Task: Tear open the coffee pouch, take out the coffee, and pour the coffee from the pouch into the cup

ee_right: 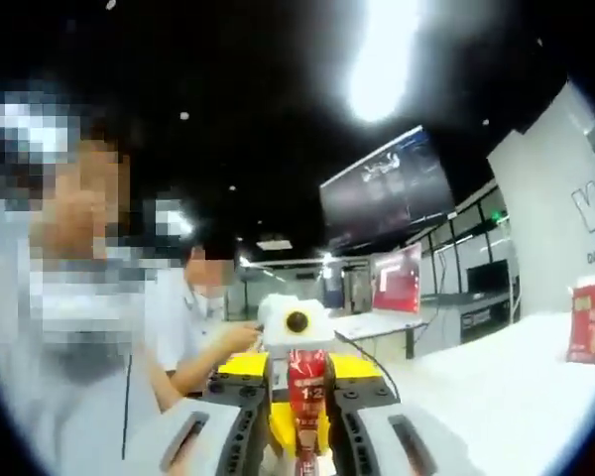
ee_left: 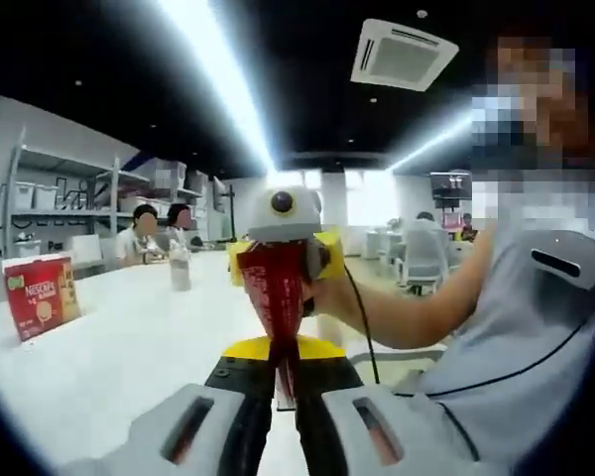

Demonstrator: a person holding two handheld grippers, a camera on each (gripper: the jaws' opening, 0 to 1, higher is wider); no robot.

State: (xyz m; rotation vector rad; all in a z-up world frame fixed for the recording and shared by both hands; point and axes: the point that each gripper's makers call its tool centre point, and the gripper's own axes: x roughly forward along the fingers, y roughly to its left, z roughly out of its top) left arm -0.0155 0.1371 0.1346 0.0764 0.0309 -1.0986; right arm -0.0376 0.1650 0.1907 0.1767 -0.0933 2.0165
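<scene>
Left gripper view: left gripper (ee_left: 284, 392) & right gripper (ee_right: 305, 441) both clamped on red coffee pouch (ee_left: 276, 288), held above white table (ee_left: 129, 347).

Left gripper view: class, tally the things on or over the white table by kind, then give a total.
Red coffee pouches: 1
Red coffee boxes: 1
Bottles: 1
Claws: 2, left and right
Total: 5

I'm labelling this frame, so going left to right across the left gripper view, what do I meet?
Red Nescafe box → two seated people → bottle → red coffee pouch → person's forearm → grey shirt.
</scene>
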